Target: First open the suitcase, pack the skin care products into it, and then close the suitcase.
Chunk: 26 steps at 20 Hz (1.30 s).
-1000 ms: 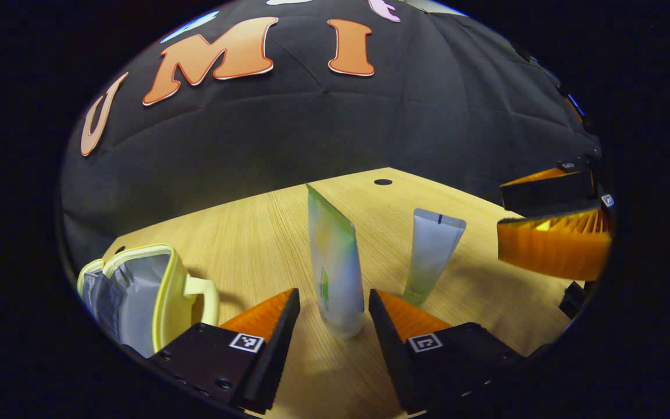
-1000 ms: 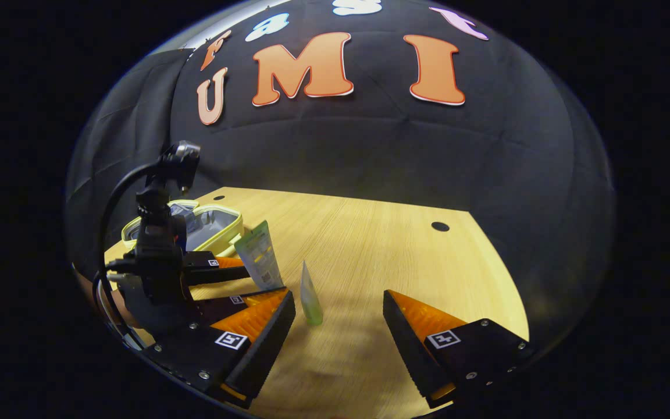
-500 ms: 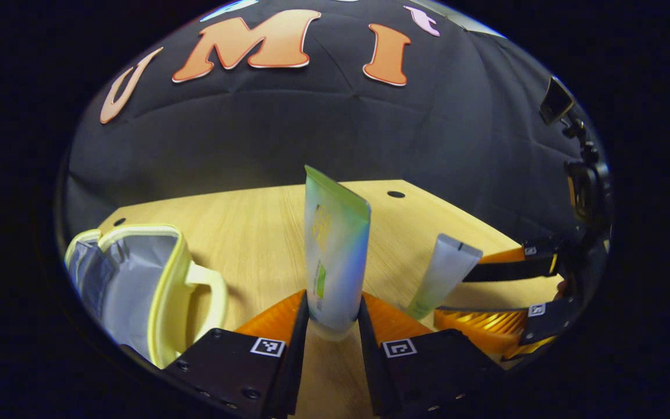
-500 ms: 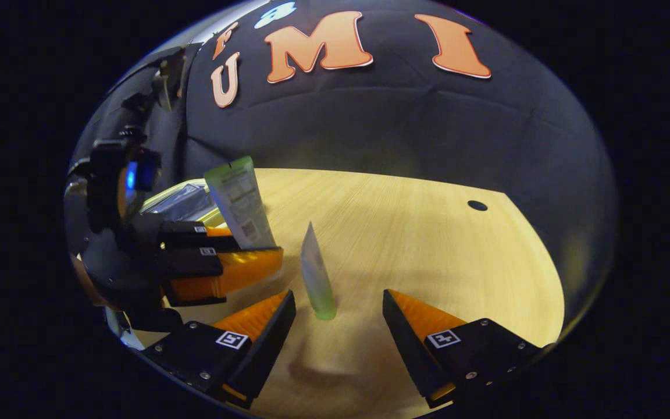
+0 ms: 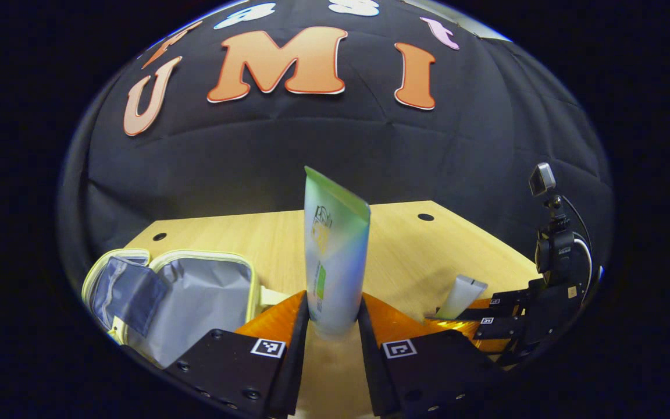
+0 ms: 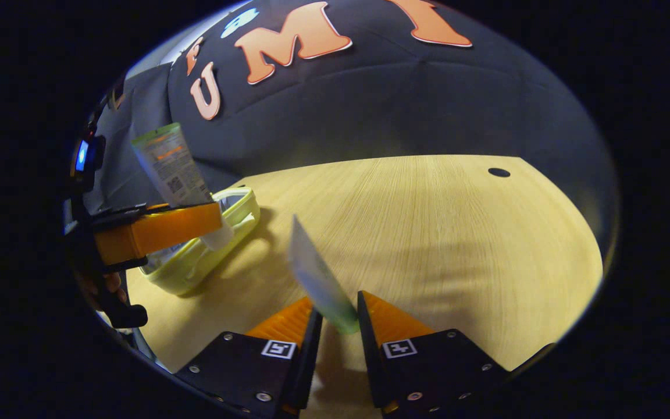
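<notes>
In the left gripper view, the suitcase [image 5: 195, 299] lies unzipped at the tabletop's [image 5: 405, 250] left edge, pale lining showing. The left gripper [image 5: 333, 326] is clamped on the tall green-and-white tube [image 5: 334, 256] — upright, lifted above the wood. Further right, the right gripper [image 6: 336, 323] pinches the small tube [image 6: 317, 279], which tilts left — its cap end between both fingers.

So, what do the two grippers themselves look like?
The left gripper and the right gripper each have two wedge-shaped jaws with ribbed inner faces, on black blocks with screws and a small square black-and-white marker. In the left gripper view, a black camera mast with a cable rises from the right one.
</notes>
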Tool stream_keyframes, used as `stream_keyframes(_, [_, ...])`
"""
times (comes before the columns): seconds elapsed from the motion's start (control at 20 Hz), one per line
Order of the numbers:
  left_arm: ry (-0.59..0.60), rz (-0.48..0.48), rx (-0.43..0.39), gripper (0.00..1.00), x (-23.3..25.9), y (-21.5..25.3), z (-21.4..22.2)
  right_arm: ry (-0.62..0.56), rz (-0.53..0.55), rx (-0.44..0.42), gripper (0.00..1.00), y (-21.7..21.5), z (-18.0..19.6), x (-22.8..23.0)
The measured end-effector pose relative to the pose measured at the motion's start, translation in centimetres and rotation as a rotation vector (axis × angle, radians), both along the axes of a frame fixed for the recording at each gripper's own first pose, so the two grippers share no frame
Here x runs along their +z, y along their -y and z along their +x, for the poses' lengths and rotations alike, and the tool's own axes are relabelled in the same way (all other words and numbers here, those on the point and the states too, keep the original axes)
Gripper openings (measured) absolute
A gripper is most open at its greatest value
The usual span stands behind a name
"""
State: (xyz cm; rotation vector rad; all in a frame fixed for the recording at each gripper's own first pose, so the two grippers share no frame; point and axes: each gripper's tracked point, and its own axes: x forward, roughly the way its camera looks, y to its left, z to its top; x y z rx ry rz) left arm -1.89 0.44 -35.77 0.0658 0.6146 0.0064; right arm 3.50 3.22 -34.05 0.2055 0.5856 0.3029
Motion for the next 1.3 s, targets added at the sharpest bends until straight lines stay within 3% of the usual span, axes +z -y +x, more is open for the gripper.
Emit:
stream_keyframes(0.15, [-0.008,0.021,0.032,0.46,0.9,-2.1,-0.5,-0.014,0.018,-0.020,0.33,0.0,-0.2,0.7])
stream_keyframes(0.2, [-0.007,0.029,0.038,0.46,1.3,-2.8,-0.8,-0.011,0.019,-0.026,0.27,0.0,-0.2,1.0])
stream_keyframes(0.3, [-0.005,0.047,0.058,0.46,2.4,-4.4,-1.1,-0.009,0.006,-0.024,0.32,0.0,-0.6,2.4])
stream_keyframes(0.75, [0.009,0.094,0.168,0.46,10.0,-10.3,-1.8,0.094,-0.073,0.049,0.32,-1.3,-1.7,12.5])
stream_keyframes(1.05, [-0.025,0.108,0.262,0.46,12.5,-14.8,-4.2,0.152,-0.117,0.128,0.32,-3.4,-2.6,16.2])
stream_keyframes(1.3, [-0.088,0.096,0.242,0.46,11.9,-18.6,-5.1,0.168,-0.163,0.178,0.32,-6.6,-3.4,17.5])
